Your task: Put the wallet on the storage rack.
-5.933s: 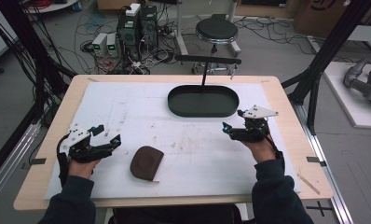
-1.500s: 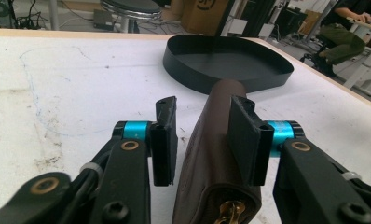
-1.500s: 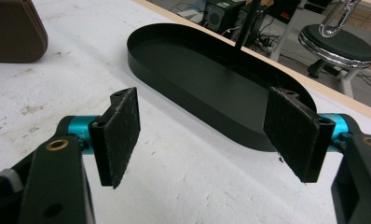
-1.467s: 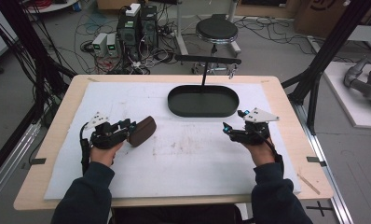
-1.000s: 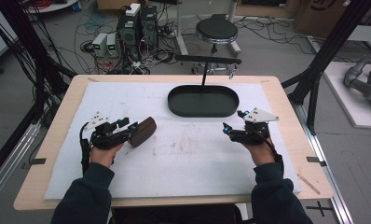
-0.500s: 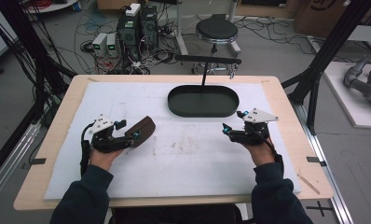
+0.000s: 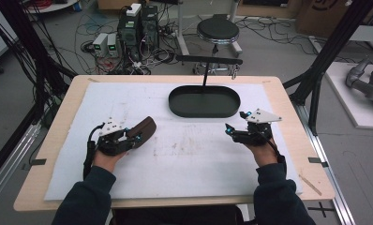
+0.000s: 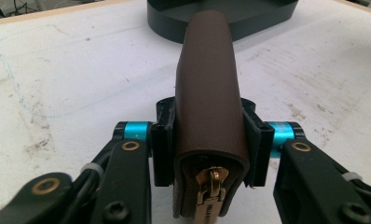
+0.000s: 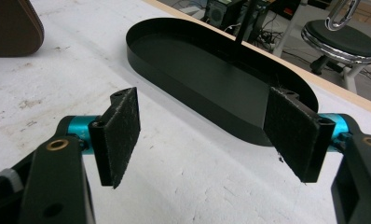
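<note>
Left gripper view: brown zip pouch (image 8: 207, 93) clamped.
Left gripper (image 8: 207, 140) pinches it upright; right gripper (image 9: 211, 135) gapes wide, empty, near black tray (image 9: 211, 70).

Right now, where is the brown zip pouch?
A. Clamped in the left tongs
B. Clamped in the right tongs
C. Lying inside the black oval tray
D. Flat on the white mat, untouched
A: the left gripper view shows the left tongs shut on the brown pouch, its zip pull facing the camera, short of the black tray, while the right tongs stand open and empty.
</note>
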A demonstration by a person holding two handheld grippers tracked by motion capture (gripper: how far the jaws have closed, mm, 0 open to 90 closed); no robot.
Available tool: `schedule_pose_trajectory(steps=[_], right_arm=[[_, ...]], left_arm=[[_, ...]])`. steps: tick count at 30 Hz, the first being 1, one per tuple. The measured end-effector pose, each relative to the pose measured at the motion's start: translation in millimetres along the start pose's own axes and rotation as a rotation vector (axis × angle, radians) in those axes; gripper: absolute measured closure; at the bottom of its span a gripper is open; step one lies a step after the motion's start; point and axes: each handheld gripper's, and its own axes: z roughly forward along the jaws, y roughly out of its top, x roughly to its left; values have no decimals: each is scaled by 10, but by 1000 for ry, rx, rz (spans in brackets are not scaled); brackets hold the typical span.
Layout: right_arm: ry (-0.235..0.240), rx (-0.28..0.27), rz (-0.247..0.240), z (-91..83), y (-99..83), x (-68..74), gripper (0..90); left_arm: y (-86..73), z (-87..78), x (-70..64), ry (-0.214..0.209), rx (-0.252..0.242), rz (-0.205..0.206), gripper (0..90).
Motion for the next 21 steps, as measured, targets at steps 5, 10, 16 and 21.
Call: schedule_pose_trajectory(steps=[5,10,16,21], right_arm=[[-2,-7,9,-9,-2,-29,280],[-6,-16,26,-26,-9,-88,280],[-10,-26,45,-48,-23,-151,280],[-13,-26,56,-54,-46,-198,280]], left_arm=[[111,32,14,-30,-33,-16,650],[389,162,-13,-70,-64,9,651],[753,402,-79,-107,-74,65,651],[988,657,-94,-155,-86,62,650]])
